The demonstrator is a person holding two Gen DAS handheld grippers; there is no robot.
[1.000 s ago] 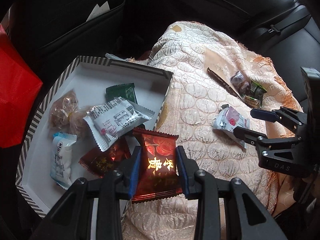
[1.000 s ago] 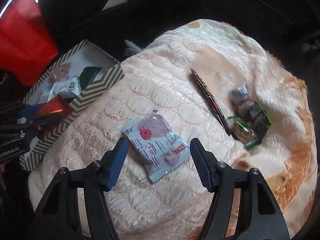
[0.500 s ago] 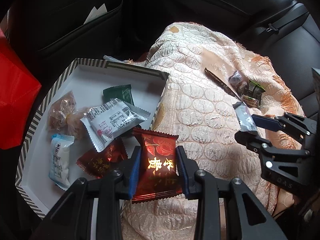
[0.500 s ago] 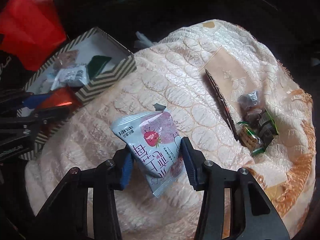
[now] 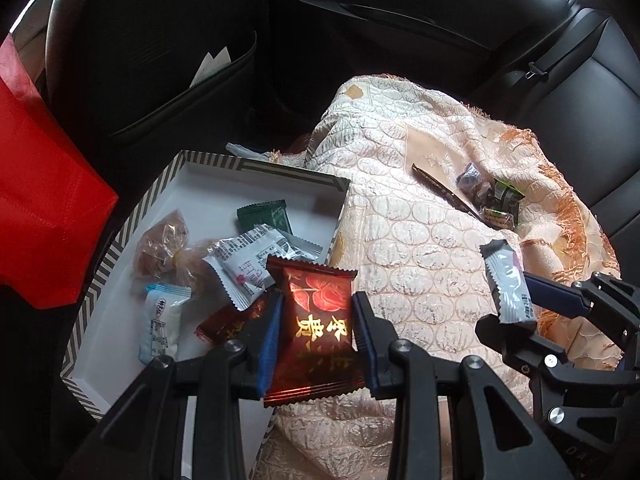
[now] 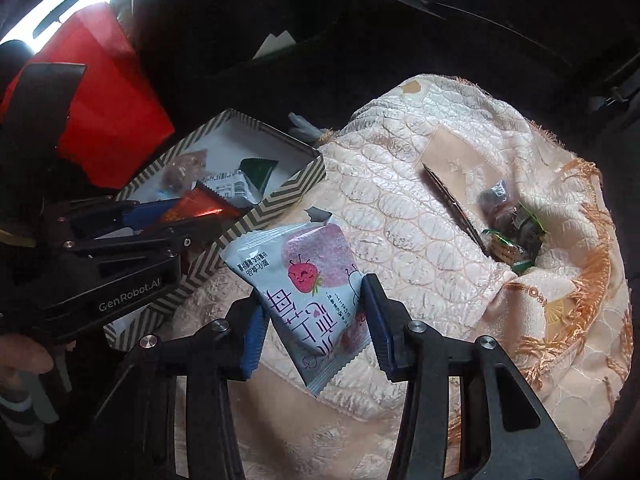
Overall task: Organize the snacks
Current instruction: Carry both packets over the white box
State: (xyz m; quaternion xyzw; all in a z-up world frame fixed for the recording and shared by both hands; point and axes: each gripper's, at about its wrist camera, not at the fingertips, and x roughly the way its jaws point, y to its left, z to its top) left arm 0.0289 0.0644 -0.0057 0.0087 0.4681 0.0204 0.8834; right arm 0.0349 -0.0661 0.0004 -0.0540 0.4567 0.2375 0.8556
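Box: white cardboard tray with striped rim (image 5: 256, 166), several wrapped snacks already inside.
Left tongs (image 5: 316, 330): clamped on dark-red foil packet (image 5: 316, 320), over tray edge.
Right tongs (image 6: 314, 322): clamped on pale-blue strawberry packet (image 6: 304, 280), above quilted peach blanket (image 6: 400, 208).
Left: small snack pile (image 6: 512, 232) on blanket.

The right claw (image 6: 314, 322), which a second ago straddled the strawberry packet (image 6: 304, 280) on the blanket (image 6: 400, 208), has clamped it and lifted it clear.

Daylight spills from windows at the top corners, blown white; the car interior sinks into black, foil on the red packet (image 5: 316, 332) glints, fisheye edges bend.
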